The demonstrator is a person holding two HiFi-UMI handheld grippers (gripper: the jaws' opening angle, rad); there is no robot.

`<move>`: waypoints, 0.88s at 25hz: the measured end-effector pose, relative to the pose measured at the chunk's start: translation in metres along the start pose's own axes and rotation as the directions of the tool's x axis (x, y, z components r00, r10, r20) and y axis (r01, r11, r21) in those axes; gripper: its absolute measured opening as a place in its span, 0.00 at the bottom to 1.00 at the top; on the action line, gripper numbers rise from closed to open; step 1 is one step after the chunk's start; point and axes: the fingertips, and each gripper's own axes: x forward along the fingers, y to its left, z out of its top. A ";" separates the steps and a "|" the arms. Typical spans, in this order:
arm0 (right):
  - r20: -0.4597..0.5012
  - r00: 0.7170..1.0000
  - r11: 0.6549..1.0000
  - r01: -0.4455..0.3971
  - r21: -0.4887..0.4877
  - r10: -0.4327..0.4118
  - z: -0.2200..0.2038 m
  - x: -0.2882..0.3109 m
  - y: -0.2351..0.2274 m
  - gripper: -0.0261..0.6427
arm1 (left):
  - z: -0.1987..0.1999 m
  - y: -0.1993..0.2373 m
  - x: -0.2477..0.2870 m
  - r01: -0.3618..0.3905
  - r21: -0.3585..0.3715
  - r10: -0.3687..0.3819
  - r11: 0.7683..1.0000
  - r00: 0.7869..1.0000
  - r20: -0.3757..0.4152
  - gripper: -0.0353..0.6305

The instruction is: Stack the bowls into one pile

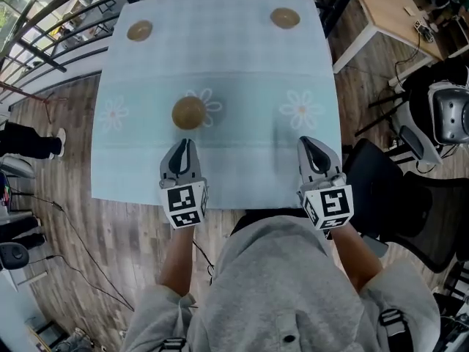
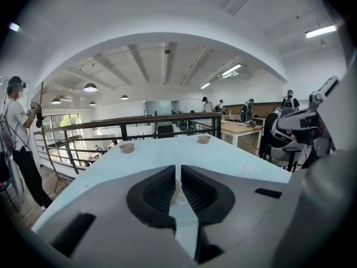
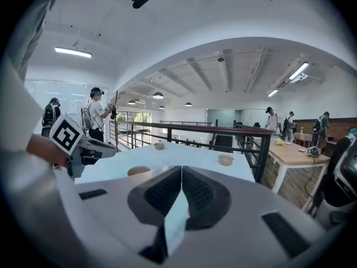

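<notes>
We count three brown bowls on the table (image 1: 242, 64), all apart from one another, none yet stacked. The near bowl (image 1: 189, 113) sits left of centre, on a white daisy (image 1: 209, 103) printed on the pale blue cloth (image 1: 146, 145). The far left bowl (image 1: 139, 30) and the far right bowl (image 1: 284, 17) stand near the far corners, mouths up in the left gripper view; we cannot tell what, if anything, lies inside any of them.

The left gripper (image 1: 185, 144) hovers just on the near side of the near bowl. Its jaws are drawn together to a thin slit with nothing gripped, and a sliver of that bowl shows through the gap. The right gripper (image 1: 308, 141) is over the near right part of the cloth, well apart from every bowl, its jaws likewise pressed close on nothing.

The only print we can make out is the black-and-white square pattern on each gripper's cube (image 1: 183, 205)
</notes>
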 end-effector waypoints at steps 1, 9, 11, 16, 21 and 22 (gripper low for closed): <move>0.001 1.000 1.000 -0.008 0.000 0.008 0.000 0.004 0.002 0.08 | -0.002 0.002 0.003 0.004 0.007 -0.004 1.000 1.000 -0.007 0.08; -0.008 0.999 0.999 -0.047 0.022 0.047 -0.011 0.019 0.011 0.08 | -0.025 0.009 0.037 0.053 0.096 -0.045 0.994 0.995 -0.086 0.17; -0.024 0.998 0.998 -0.053 0.028 0.053 -0.017 0.020 0.010 0.08 | -0.034 0.009 0.049 0.077 0.125 -0.061 0.989 0.990 -0.124 0.25; -0.056 0.997 0.997 -0.050 0.057 0.053 -0.034 0.021 -0.004 0.08 | -0.062 0.002 0.077 0.115 0.204 -0.071 0.972 0.975 -0.209 0.25; -0.071 0.996 0.996 -0.041 0.079 0.047 -0.044 0.021 -0.015 0.08 | -0.089 -0.002 0.098 0.161 0.281 -0.074 0.946 0.953 -0.295 0.25; -0.077 0.996 0.996 -0.042 0.083 0.048 -0.046 0.021 -0.016 0.08 | -0.094 -0.001 0.103 0.168 0.298 -0.070 0.940 0.947 -0.313 0.25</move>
